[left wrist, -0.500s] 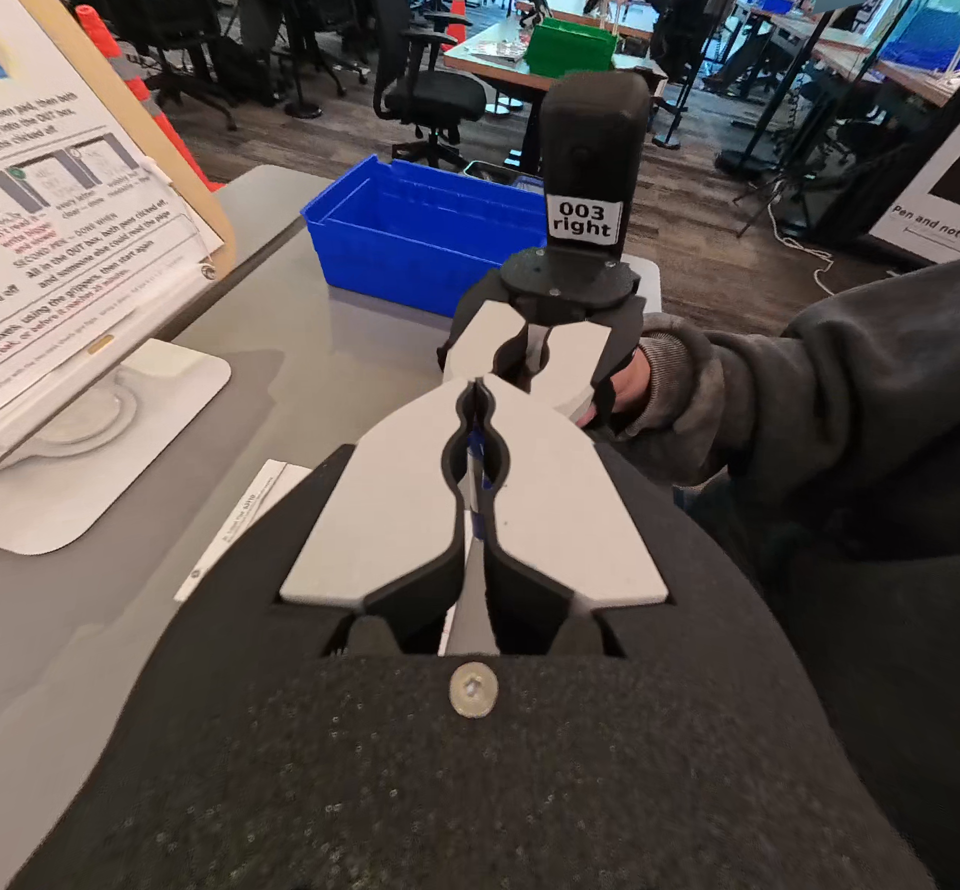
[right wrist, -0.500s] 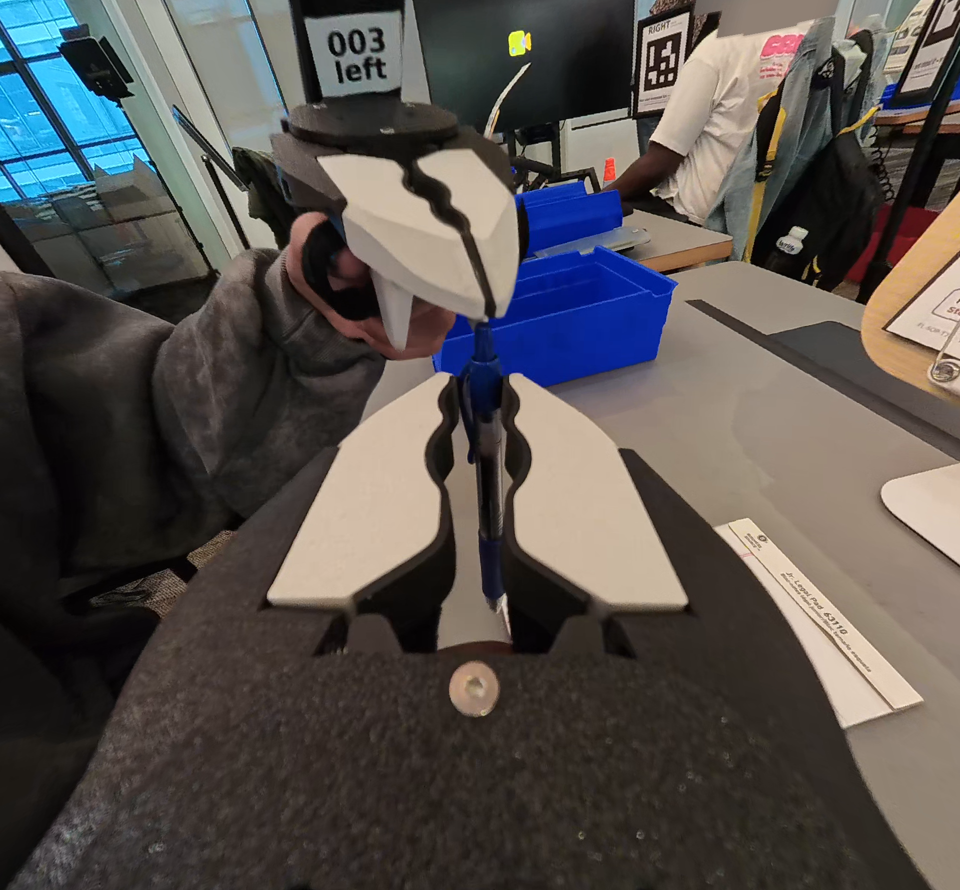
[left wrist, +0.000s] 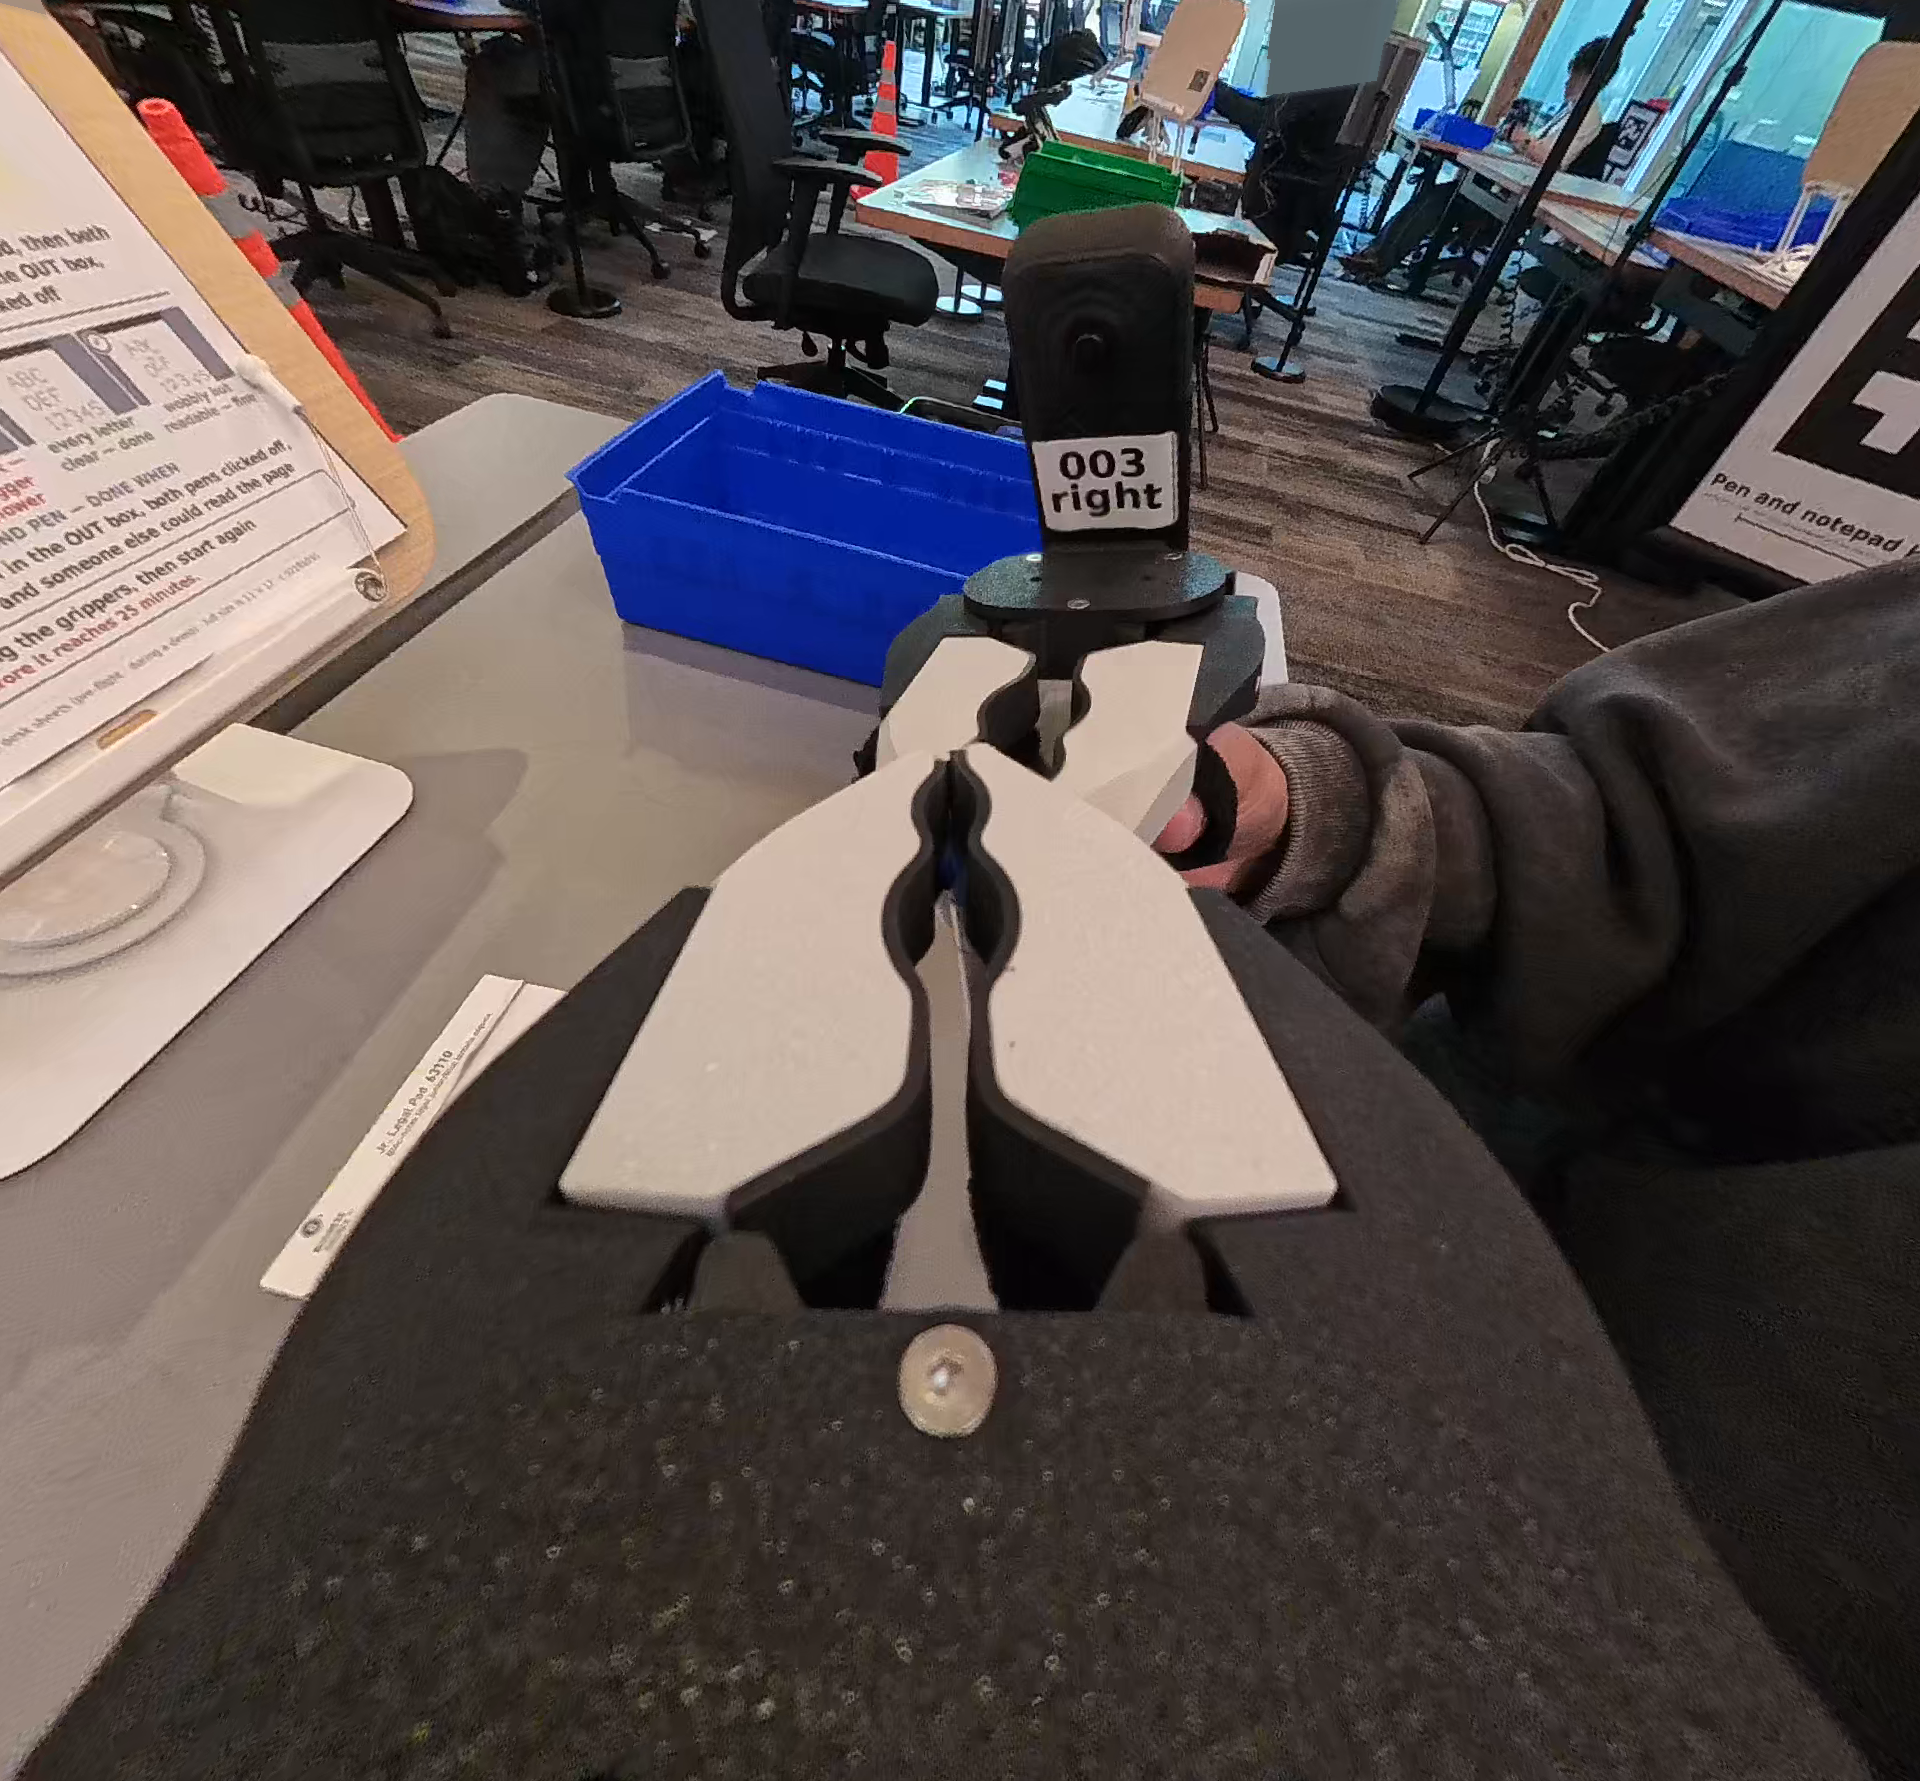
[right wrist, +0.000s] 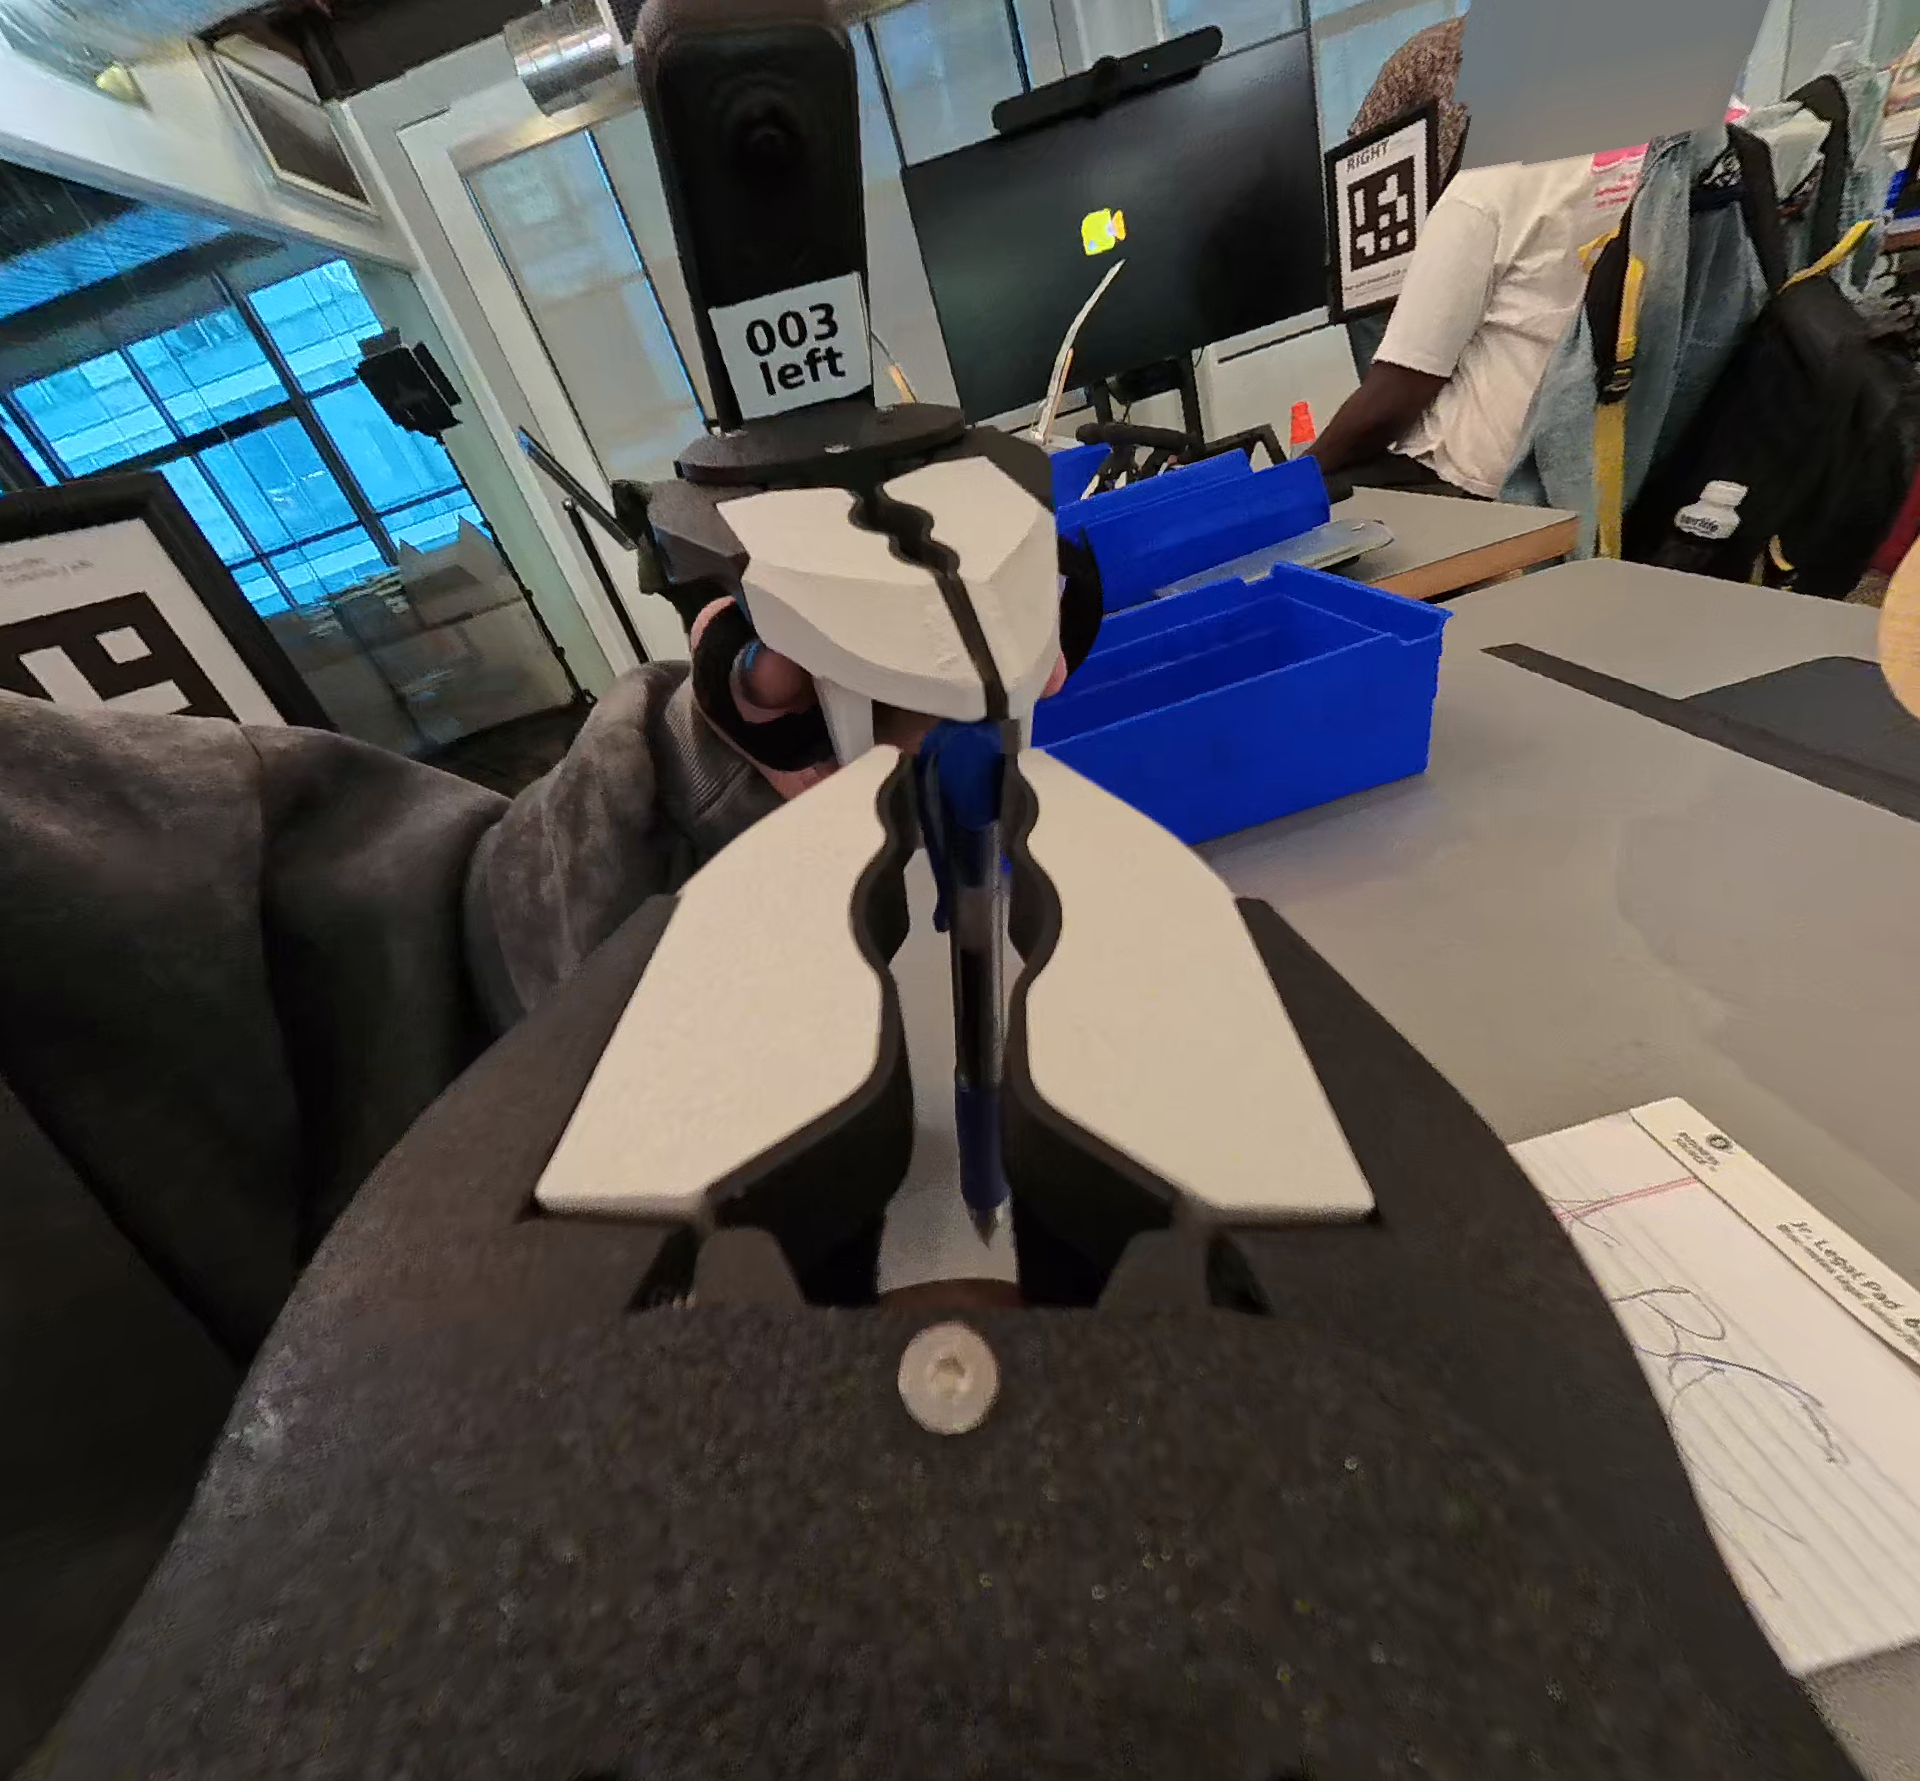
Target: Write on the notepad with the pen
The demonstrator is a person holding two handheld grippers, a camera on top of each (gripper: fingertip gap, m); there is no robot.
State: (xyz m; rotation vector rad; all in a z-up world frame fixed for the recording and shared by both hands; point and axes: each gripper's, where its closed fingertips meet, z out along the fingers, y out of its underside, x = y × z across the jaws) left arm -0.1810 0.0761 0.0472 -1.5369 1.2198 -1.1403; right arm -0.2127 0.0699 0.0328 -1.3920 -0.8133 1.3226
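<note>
Left claw pressed together on the clicker end of the blue pen, only a sliver of blue showing between its tips. Right claw facing it tip to tip, fingers drawn close along both sides of the barrel; cannot tell whether they actually bite or merely flank it.

Pen raised off the worktop, long axis running straight down the slot of the right claw, writing point bared and aimed back toward that claw's base, clicker end away at the left claw.

Lined notepad flat on the worktop, below and to the right of the right claw, some scrawl already on its sheet; seen from the left claw, low and to the left. Blue bin beyond both claws, apart from the pad.

Judging by this: right claw nearer the pad and better placed to write. Point faces backward along the claw, not down at the paper, so probably a swing of the wrist needed to tip the point downward, plus a firm single grip once the left claw lets go.
</note>
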